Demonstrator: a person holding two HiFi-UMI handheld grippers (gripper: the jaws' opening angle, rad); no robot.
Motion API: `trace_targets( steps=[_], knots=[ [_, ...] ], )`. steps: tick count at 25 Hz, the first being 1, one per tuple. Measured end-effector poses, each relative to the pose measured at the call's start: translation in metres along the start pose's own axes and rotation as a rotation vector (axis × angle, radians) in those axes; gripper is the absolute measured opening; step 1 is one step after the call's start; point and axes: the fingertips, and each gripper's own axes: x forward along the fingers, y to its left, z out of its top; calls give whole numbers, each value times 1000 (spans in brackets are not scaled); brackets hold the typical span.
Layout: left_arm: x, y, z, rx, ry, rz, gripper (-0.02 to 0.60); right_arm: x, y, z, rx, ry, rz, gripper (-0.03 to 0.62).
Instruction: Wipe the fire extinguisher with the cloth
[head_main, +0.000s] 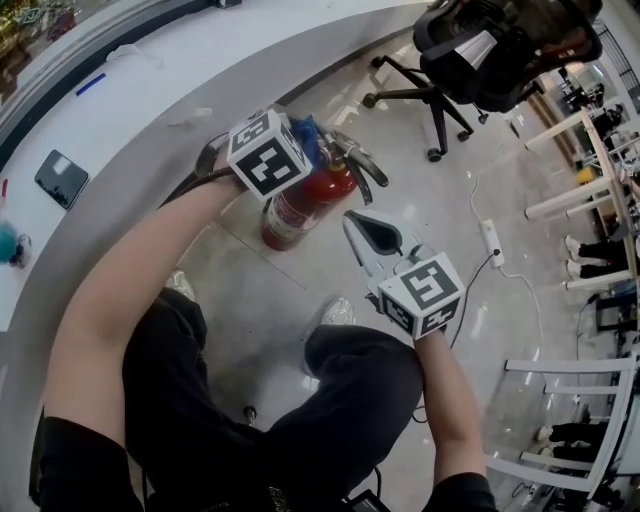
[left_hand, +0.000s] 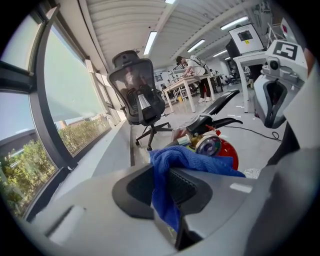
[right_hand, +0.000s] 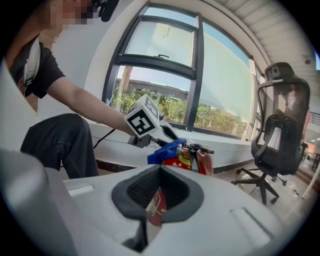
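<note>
A red fire extinguisher (head_main: 298, 206) stands on the floor beside the curved counter, with its black handle and gauge (left_hand: 207, 145) on top. My left gripper (head_main: 300, 150) is shut on a blue cloth (left_hand: 172, 162), and the cloth lies against the extinguisher's head (head_main: 312, 140). In the right gripper view the same cloth (right_hand: 167, 150) covers the valve next to the left gripper's marker cube (right_hand: 142, 122). My right gripper (head_main: 358, 228) hovers just right of the extinguisher, shut with nothing in it. Through its closed jaws (right_hand: 159, 187) the red cylinder (right_hand: 198, 159) shows straight ahead.
A white curved counter (head_main: 130, 110) with a dark phone (head_main: 61, 178) runs behind the extinguisher. A black office chair (head_main: 470, 60) stands at the upper right. A power strip (head_main: 491, 240) with its cable lies on the floor, and white table legs (head_main: 570, 200) stand at the right. The person's knees (head_main: 350, 370) are below.
</note>
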Motion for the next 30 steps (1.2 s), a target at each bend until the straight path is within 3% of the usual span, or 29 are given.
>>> trace_targets(
  steps=[6, 13, 20, 23, 28, 30],
  knots=[
    [-10, -9, -12, -87, -1, 4, 38, -10, -11, -19, 34, 33, -48, 3],
    [-29, -53, -38, -170, 21, -32, 41, -11, -17, -25, 99, 41, -88, 3],
    [-33, -91, -44, -464, -49, -18, 44, -21, -14, -29, 77, 92, -105, 3],
    [-30, -107, -41, -550, -54, -9, 48, -21, -17, -31, 57, 142, -73, 3],
    [-23, -120, -39, -580, -32, 27, 48, -7, -15, -30, 60, 165, -21, 3],
    [-18, -131, -37, -585, -30, 8, 48, -3, -13, -35, 60, 184, -1, 3]
  ],
)
